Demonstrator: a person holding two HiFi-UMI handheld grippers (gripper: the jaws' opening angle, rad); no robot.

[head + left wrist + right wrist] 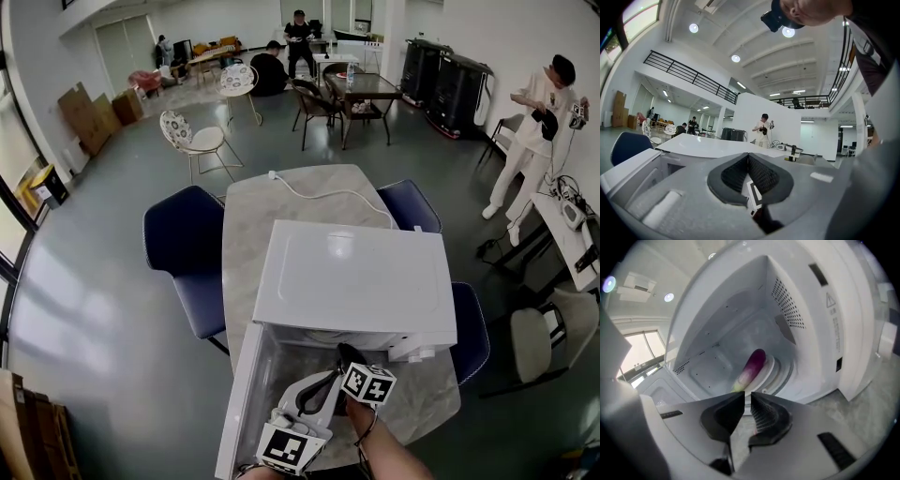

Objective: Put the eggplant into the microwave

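Note:
The eggplant (752, 367), purple with a pale green end, lies on the round turntable inside the white microwave (825, 319). My right gripper (746, 393) hovers just outside the cavity, pointing in at the eggplant, its jaws a narrow gap apart with nothing between them. In the head view the microwave (356, 277) sits on the marble table with its door (242, 412) swung open at the left, and the right gripper (347, 354) reaches toward the opening. My left gripper (748, 154) is shut and empty; it waits beside the right one (323, 382), level with the microwave top.
A white power cable (319, 195) runs across the marble table (281, 202) behind the microwave. Dark blue chairs (178, 239) stand at both sides of the table. People stand and sit farther back in the room, one at the right (534, 131).

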